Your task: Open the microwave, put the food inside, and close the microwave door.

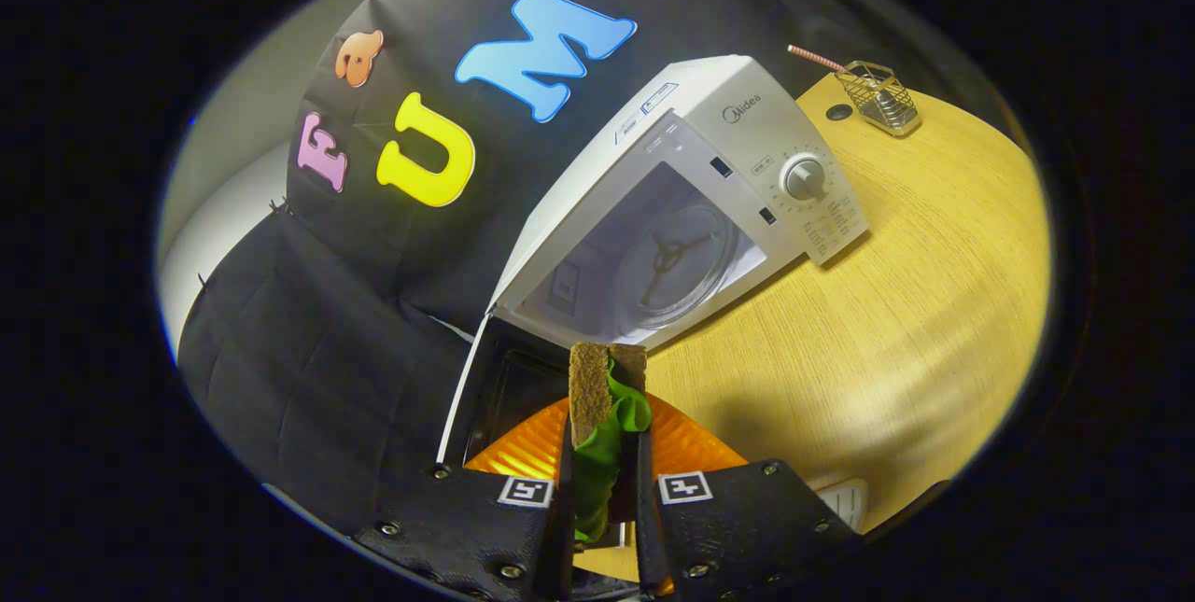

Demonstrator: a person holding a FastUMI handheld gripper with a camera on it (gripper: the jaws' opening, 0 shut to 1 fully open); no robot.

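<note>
Gripper (602, 490) is clamped on the sandwich (605, 397), both fingers squeezing it upright above an orange plate (686, 443). The microwave (691, 201) sits straight ahead, door (467, 387) swung wide, cavity with turntable (677, 261) facing the fingers. Looks like the view's rolled, so I'd guess the hand's tilted. Next move is just forward.

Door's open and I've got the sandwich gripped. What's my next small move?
Probably carry the brown-bread sandwich with green lettuce, held in the gripper, forward into the white microwave: its door hangs open, and the glass turntable sits bare.
</note>
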